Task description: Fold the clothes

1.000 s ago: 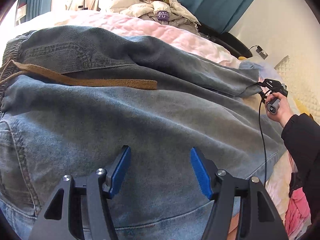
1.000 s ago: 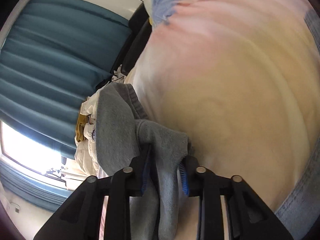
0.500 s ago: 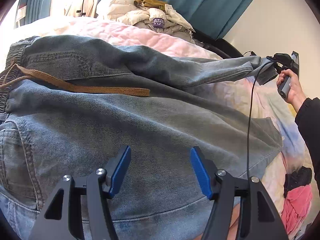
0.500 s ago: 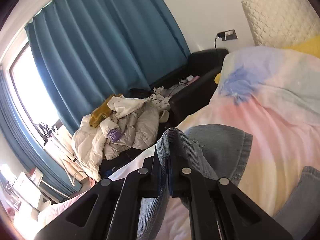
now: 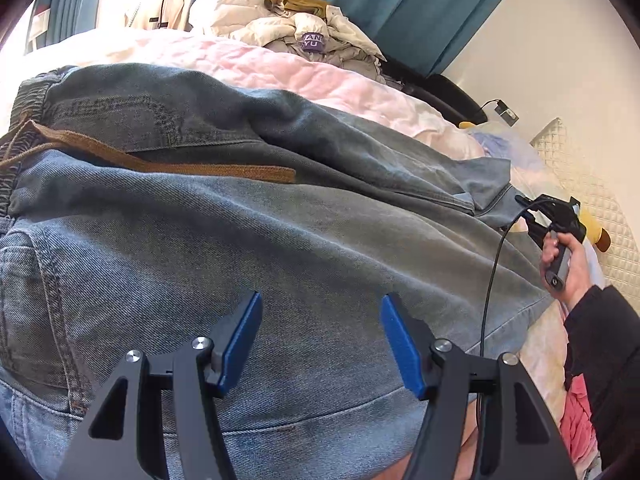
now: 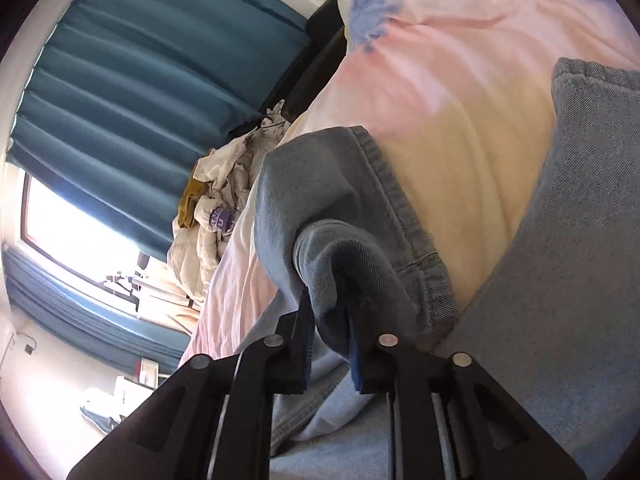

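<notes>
A pair of blue jeans (image 5: 248,248) lies spread across the bed (image 5: 280,68), waistband toward the bed's left edge in the left wrist view and the legs running toward the right edge. A brown drawstring (image 5: 192,166) trails from the waistband over the denim. The left gripper (image 5: 320,340) hovers just above the seat of the jeans with its blue pads wide apart, grasping nothing; denim fills the space between and ahead of its fingers. At the far leg end, near the bed's right edge, the right gripper (image 6: 330,332) is clenched on a bunched fold of the leg's hem (image 6: 352,264), the cloth rising out from between its pads and draping back over them. The other leg's hem (image 6: 592,76) lies flat on the pastel bedcover (image 6: 460,92) just beside it. The person's right hand (image 5: 568,264) grips the handle of that gripper. A pile of pale clothes (image 5: 288,28) sits beyond the bed's far edge, before teal curtains (image 5: 400,4).
</notes>
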